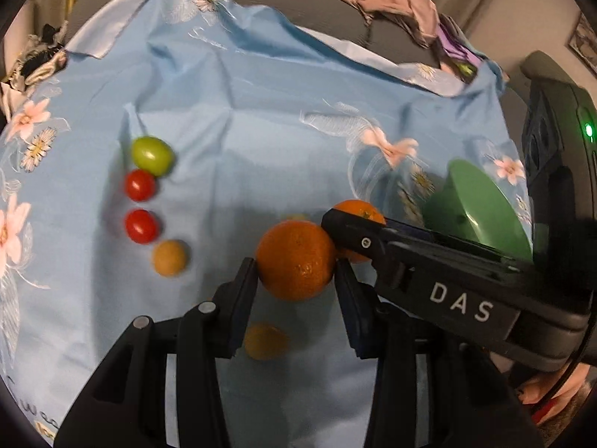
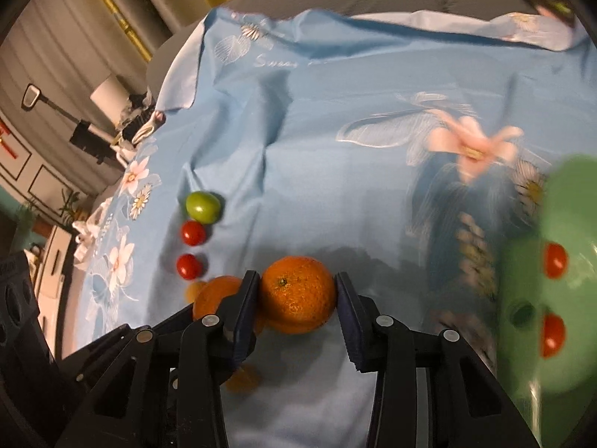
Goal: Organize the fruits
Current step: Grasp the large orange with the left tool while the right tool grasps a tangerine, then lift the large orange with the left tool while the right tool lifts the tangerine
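My left gripper [image 1: 294, 265] is shut on an orange [image 1: 295, 261] above the blue floral cloth [image 1: 242, 130]. My right gripper [image 2: 297, 293] is shut on a second orange [image 2: 297, 298]; that gripper and its orange [image 1: 360, 211] also show in the left wrist view, just right of the left one. The left gripper's orange [image 2: 216, 295] shows in the right wrist view behind my left finger. A green tomato [image 1: 152, 155], two red tomatoes [image 1: 139, 185] [image 1: 141, 226] and a small yellow fruit [image 1: 169, 257] lie in a column at left. Another yellow fruit [image 1: 265, 341] lies below the left gripper.
A green bowl [image 2: 559, 280] stands at the right with two red tomatoes [image 2: 555, 260] [image 2: 553, 335] in it; it also shows in the left wrist view [image 1: 481, 205]. Crumpled clothes [image 1: 391, 0] lie on the grey surface beyond the cloth's far edge.
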Action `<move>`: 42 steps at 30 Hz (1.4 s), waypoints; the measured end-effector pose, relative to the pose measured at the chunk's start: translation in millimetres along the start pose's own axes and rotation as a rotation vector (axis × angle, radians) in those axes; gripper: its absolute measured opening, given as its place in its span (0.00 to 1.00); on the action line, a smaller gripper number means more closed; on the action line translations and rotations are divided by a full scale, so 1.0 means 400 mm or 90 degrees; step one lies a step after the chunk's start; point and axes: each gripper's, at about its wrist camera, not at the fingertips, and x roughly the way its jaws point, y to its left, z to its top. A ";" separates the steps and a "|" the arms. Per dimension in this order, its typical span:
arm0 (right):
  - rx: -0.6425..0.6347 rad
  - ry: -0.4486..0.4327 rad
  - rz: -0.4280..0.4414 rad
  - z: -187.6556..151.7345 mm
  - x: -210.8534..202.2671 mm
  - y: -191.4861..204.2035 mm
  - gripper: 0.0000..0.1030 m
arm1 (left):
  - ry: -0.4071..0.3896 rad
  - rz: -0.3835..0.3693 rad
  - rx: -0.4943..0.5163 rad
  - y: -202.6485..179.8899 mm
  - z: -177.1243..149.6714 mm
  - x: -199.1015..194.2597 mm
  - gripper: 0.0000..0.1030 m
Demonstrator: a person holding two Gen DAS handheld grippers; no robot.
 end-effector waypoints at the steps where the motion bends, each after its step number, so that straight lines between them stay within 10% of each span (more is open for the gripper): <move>1: 0.005 0.000 0.003 -0.011 -0.001 -0.010 0.42 | 0.009 -0.001 -0.008 0.001 -0.008 0.005 0.41; 42: 0.026 0.034 -0.007 -0.069 0.045 -0.043 0.42 | 0.043 0.076 0.011 0.007 -0.028 0.077 0.42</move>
